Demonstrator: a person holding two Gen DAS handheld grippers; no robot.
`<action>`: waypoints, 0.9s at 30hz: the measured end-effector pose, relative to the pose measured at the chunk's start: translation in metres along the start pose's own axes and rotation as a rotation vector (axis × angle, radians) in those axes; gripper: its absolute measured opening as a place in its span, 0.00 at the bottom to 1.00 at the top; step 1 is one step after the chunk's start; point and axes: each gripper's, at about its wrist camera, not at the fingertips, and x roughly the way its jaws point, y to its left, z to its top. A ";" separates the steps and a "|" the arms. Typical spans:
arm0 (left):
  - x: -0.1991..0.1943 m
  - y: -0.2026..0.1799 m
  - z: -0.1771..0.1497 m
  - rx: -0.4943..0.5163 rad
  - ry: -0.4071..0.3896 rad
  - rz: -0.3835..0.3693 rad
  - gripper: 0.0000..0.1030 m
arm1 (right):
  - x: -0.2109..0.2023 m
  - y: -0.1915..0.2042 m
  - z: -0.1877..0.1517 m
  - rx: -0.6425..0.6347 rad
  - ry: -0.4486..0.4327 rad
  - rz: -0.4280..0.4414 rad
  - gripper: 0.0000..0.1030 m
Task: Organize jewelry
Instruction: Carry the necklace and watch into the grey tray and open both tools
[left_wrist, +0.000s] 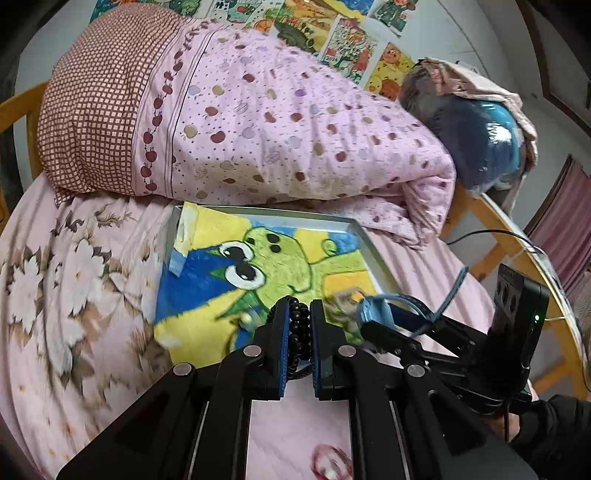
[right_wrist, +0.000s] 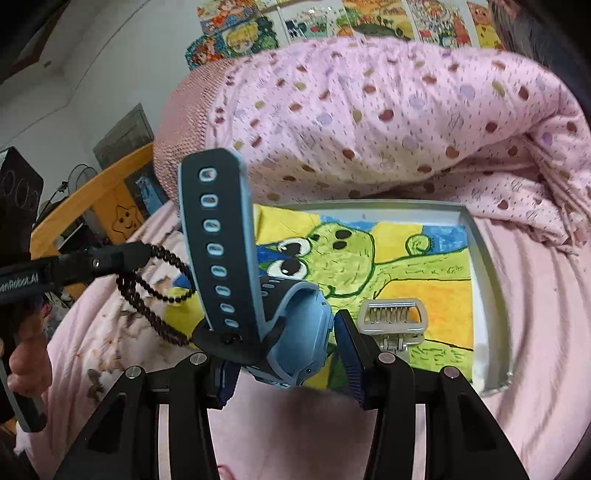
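- The bed fills both views, with a folded pink apple-print quilt across the upper half of each frame and a flowered pink sheet below it.
- The shallow grey tray sits mid-frame just below the quilt, lined with a yellow, blue and green cartoon drawing.
- The right gripper rises from the bottom centre of its view with the fingers partly spread and clamped on the body of a blue child's watch; the strap stands up toward the upper left of that frame.
- The left gripper rises from the bottom centre of its view with the fingers nearly together, pinching a string of dark beads; in the right wrist view the loops hang free at the left edge.
- A silver hair clip lies on the drawing in the tray, just right of the right gripper.
- Judged from this, both pieces are lifted and carrying is in hand; the next move calls for bringing each over the tray and releasing onto a free part of the drawing, clear of the clip.
- A reddish ring-like thing at the bottom of the left wrist view is too blurred to name, and motion blur smears the small items beside the left fingertips.
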 end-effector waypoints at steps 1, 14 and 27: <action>0.008 0.006 0.003 -0.002 0.006 0.003 0.08 | 0.008 -0.003 -0.001 0.001 0.014 -0.002 0.44; 0.069 0.073 -0.010 -0.124 0.099 0.045 0.08 | 0.047 -0.010 -0.015 -0.041 0.100 -0.026 0.45; 0.052 0.073 -0.008 -0.136 0.061 0.017 0.46 | 0.015 -0.012 -0.001 -0.030 0.020 -0.067 0.65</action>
